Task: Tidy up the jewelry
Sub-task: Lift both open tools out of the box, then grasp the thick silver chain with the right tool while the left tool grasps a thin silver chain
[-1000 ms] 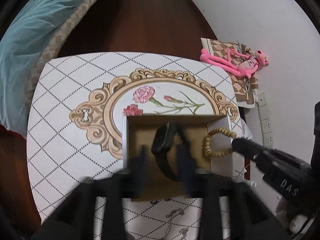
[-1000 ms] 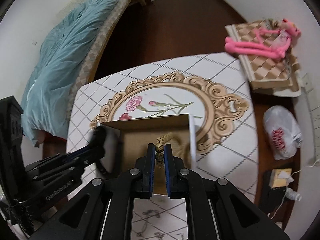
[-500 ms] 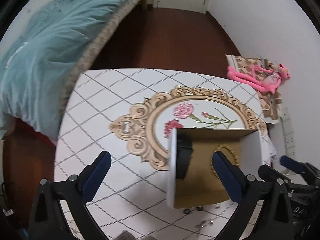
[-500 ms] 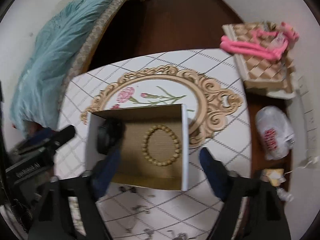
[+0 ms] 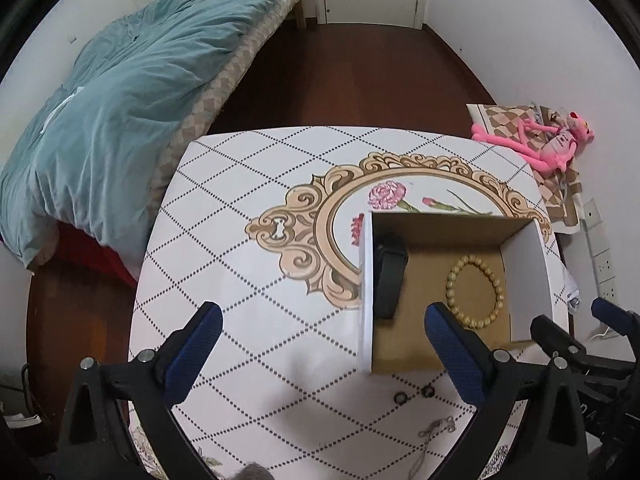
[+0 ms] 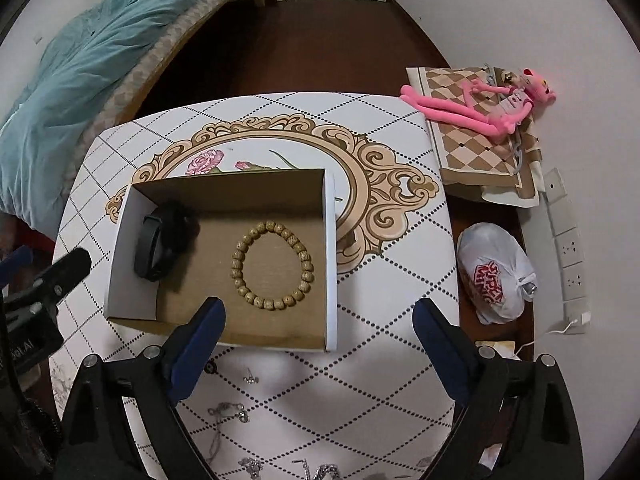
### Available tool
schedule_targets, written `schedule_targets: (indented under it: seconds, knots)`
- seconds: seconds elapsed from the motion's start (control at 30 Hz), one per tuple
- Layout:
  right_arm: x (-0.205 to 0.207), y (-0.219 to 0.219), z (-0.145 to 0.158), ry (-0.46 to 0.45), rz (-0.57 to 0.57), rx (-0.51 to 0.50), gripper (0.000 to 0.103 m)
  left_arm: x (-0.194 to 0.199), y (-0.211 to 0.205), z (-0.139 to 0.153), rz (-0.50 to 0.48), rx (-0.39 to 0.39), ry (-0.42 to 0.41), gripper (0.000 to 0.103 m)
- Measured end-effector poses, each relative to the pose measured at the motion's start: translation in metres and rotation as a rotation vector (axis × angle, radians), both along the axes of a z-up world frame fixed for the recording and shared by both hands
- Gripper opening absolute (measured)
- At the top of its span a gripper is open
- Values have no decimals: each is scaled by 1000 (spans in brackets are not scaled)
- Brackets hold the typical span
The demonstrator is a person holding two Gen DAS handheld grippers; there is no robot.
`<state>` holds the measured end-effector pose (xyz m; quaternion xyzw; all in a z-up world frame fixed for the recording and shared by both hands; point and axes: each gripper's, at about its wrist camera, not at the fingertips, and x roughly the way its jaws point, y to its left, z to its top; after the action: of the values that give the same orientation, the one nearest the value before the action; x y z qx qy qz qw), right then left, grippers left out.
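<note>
A box (image 6: 330, 256) sits on the table (image 6: 392, 368), toward its near side. In the box, a watch (image 6: 158, 246) lies against the left wall and a bead bracelet (image 6: 273, 265) lies flat to its right, the two apart. In front of the box, small rings (image 5: 414, 395) and chains (image 6: 228, 412) lie on the table. A bed (image 5: 120, 92) stands to the table's left. To the right, a plush toy (image 6: 484, 106) lies on a cushion (image 6: 476, 152), with a tied bag (image 6: 494, 274) on the floor nearer.
</note>
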<state>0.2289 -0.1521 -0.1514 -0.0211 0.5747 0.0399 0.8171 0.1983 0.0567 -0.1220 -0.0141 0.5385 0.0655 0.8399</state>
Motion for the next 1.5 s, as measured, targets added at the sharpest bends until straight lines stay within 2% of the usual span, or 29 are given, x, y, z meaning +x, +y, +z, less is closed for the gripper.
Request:
schedule_targets:
  seconds: [0.37, 0.63, 0.83, 1.13, 1.3, 1.5]
  knots:
    - [-42, -4, 39, -95, -18, -3, 96, -47, -5, 43, 18, 50, -115, 103]
    - [-79, -9, 78, -189, -25, 1, 96, -80, -10, 73, -6, 36, -182, 103]
    - [-100, -9, 101, -234, -17, -10, 96, -97, -11, 84, -1, 25, -199, 103]
    - [-112, -9, 115, -259, -13, 12, 96, -108, -13, 91, 0, 30, -216, 103]
    - [-120, -14, 101, -208, -22, 46, 96, -115, -12, 76, 11, 3, -188, 103]
    - [-142, -32, 31, -23, -69, 44, 96, -130, -15, 27, 14, 30, -86, 103]
